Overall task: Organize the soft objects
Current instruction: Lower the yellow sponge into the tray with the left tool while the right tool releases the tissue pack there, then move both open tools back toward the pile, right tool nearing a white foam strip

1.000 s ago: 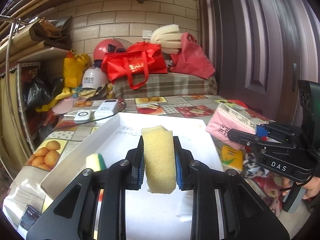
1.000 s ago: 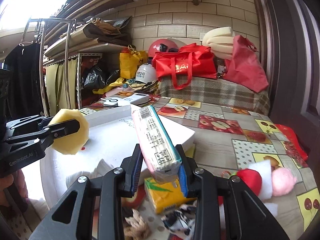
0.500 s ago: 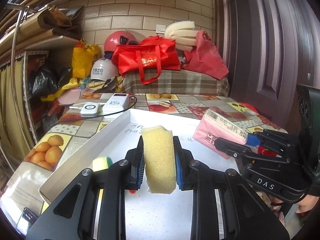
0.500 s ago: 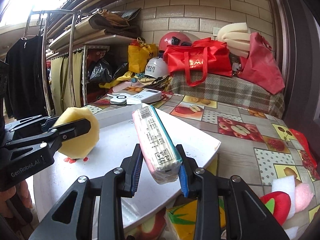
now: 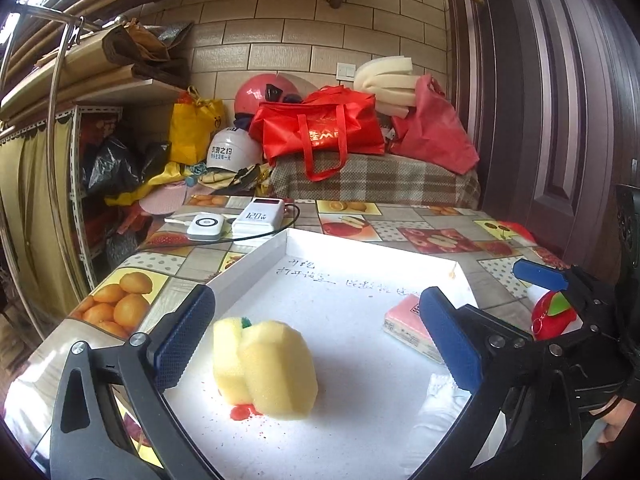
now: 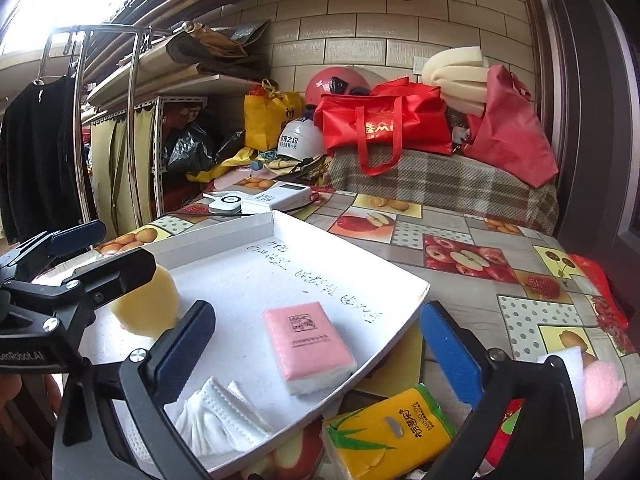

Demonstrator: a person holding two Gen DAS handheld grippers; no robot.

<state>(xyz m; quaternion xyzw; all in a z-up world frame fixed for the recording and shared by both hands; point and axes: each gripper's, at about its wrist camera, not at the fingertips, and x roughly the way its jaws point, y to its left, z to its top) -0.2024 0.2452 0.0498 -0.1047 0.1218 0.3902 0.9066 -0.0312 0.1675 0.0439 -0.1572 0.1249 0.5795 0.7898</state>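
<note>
A white tray (image 5: 252,264) lies on the fruit-print table. In it a yellow sponge (image 5: 278,372) rests against a second sponge (image 5: 224,348) with a green side. My left gripper (image 5: 316,338) hovers over them, its jaws opening wide and the pads clear of the sponge between them. A pink tissue pack (image 6: 308,344) lies flat in the tray, with my right gripper (image 6: 316,348) over it, jaws opening and touching nothing. The left gripper (image 6: 100,252) also shows at the left of the right wrist view, next to the sponge (image 6: 146,308). White face masks (image 6: 216,416) lie at the tray's near edge.
Outside the tray, near its right corner, lie a yellow tissue pack (image 6: 388,436), a red plush toy (image 5: 554,316) and a pink puff (image 6: 600,388). A power bank (image 5: 260,220) and cable sit beyond the tray. Bags and helmets fill the back, a shelf rack the left.
Both grippers have opened. The yellow sponge dropped from the left one into the tray, and the pink tissue pack dropped from the right one and now lies flat in the tray.
</note>
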